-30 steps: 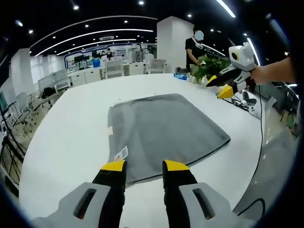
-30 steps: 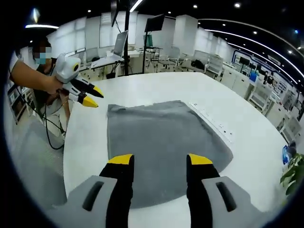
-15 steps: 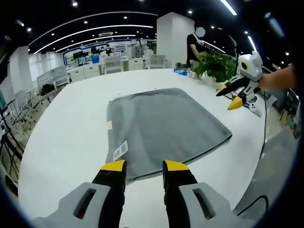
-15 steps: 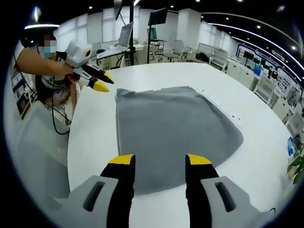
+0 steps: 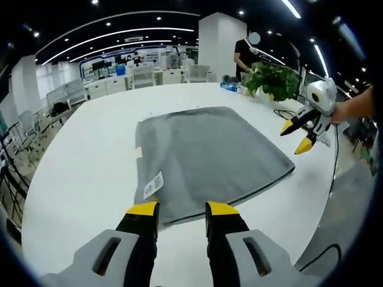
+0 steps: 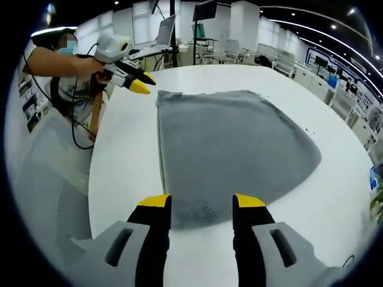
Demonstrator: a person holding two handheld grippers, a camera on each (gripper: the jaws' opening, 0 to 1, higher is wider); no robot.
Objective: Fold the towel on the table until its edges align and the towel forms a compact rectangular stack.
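Note:
A grey towel (image 5: 206,158) lies spread flat on the white round table (image 5: 78,179), with a white label (image 5: 154,184) on its near left edge. My left gripper (image 5: 182,210) stands open just short of the towel's near edge, close to the label corner. My right gripper (image 5: 296,137) comes in from the right, open, held by a hand beside the towel's right corner. In the right gripper view the towel (image 6: 233,143) stretches away from my open right gripper (image 6: 201,203), whose tips stand at its near edge. The left gripper (image 6: 145,84) hovers open by the far left corner.
A potted plant (image 5: 272,78) and a blue object (image 5: 228,87) stand at the table's far side, with a person (image 5: 244,57) behind them. A black cable (image 5: 328,179) runs along the right table edge. A grey mesh chair (image 6: 54,179) stands beside the table.
Both grippers have come closer to the towel's edge and corners. In the left gripper view the right gripper has dropped lower toward the table. Both stay open; the towel lies as before.

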